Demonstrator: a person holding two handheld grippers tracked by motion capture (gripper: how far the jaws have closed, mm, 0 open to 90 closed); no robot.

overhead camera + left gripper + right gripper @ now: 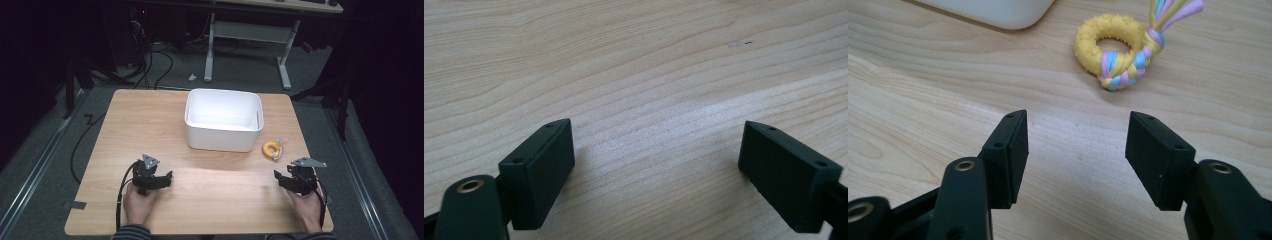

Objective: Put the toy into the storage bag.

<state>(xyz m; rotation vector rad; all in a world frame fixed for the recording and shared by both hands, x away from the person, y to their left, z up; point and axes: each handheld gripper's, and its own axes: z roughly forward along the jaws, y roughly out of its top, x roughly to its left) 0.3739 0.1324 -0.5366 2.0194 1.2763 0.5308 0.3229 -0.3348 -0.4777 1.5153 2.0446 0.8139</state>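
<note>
A yellow ring toy [1111, 47] with braided rope is seen lying beside a white bin [223, 119] on a wooden table [200, 195]; left gripper [656, 165] and right gripper [1076, 150] are held spread, empty

The pale grained wooden surface [215, 185] looks smooth; the white plastic tub [223, 120] faintly glossy; the yellow ring toy [1108, 42] pebbled, with braided cloth.
</note>
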